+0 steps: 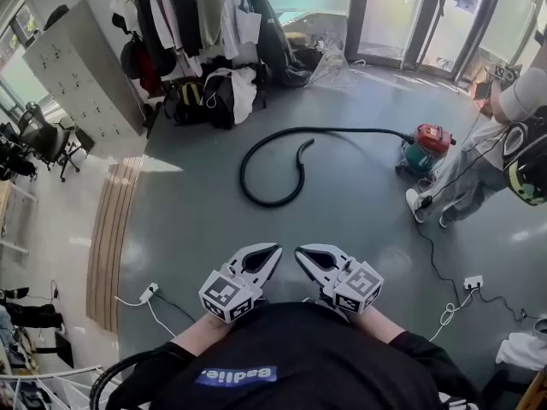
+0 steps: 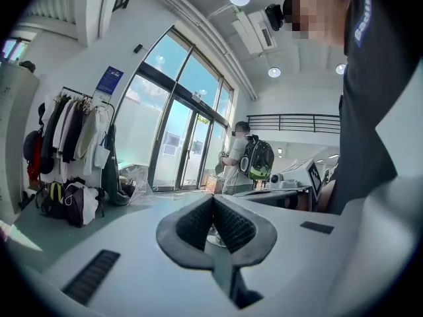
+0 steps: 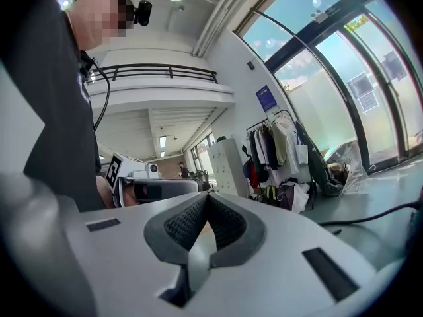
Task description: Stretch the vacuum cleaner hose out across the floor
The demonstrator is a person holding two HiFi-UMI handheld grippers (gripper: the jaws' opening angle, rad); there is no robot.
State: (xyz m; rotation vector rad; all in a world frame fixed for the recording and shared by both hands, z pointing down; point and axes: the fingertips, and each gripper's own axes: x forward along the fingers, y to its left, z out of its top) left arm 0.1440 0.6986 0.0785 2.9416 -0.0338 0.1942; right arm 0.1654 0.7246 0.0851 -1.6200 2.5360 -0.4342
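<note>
Both hands tucked in at the waist, side by side, roughly level. Left gripper point(image 1: 274, 249) and right gripper point(image 1: 300, 252) fully closed, nothing held. Hose point(image 1: 342, 130) lies looped on grey floor point(image 1: 342, 220) well ahead, joined to vacuum cleaner point(image 1: 427, 148). Clothes rack point(image 1: 188, 15), glass doors point(image 1: 410, 7) beyond.

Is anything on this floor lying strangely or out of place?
Yes. The black hose lies curled in a loop on the floor beside the vacuum cleaner, its free end hooked back inside the loop, not stretched out. Nothing looks spilled or broken.
</note>
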